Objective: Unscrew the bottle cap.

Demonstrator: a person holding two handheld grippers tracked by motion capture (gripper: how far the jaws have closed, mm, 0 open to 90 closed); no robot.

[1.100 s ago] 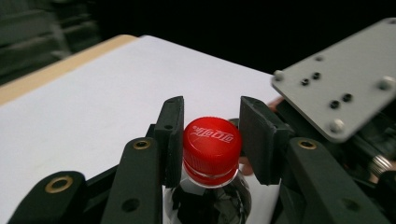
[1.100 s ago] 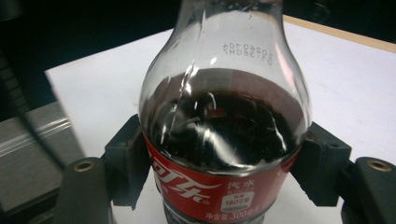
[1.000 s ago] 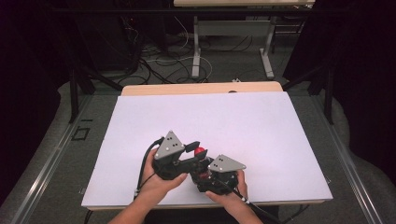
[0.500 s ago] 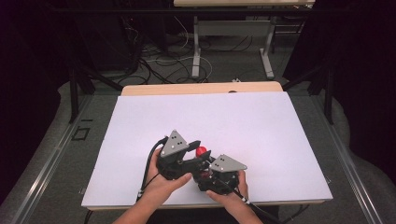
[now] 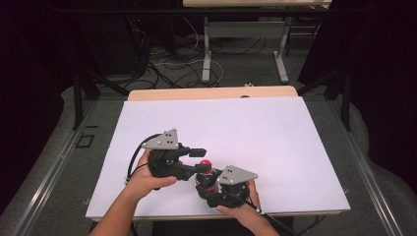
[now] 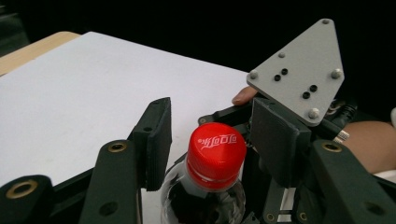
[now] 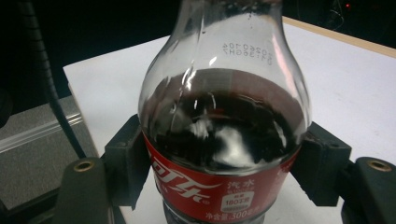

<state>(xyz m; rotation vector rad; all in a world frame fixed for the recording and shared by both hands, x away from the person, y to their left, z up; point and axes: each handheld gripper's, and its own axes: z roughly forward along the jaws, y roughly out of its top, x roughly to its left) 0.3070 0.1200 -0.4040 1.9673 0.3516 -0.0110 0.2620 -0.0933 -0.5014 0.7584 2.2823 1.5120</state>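
The right gripper point(image 5: 209, 184) is clamped on a small cola bottle point(image 5: 206, 178) that stands upright near the front edge of the white-covered bench point(image 5: 255, 128). In the right gripper view its two black jaws press against both sides of the bottle point(image 7: 223, 140) at the top of the red label point(image 7: 205, 191), just below the level of the dark drink.

The left gripper point(image 6: 210, 140) sits at the red cap point(image 6: 216, 148), and its jaws have just been closing a little after opening. In the left gripper view the cap lies between them with a clear gap on the left side; on the right the pad stands close to the cap, and contact there cannot be made out. So the jaws stand partly apart around the cap without a visible squeeze. In the high view the left gripper point(image 5: 199, 160) comes in from the left at cap height point(image 5: 205, 163), and the two grippers sit just beside each other.

The bottle's base is cut off in both gripper views, and in the high view most of its body is hidden behind the grippers. The bottle's neck and cap run off the top of the right gripper view. The small print on the label is too fine to read. The right gripper's grey plate point(image 6: 299, 77) and a fingertip point(image 6: 243, 96) of the right hand show behind the cap.
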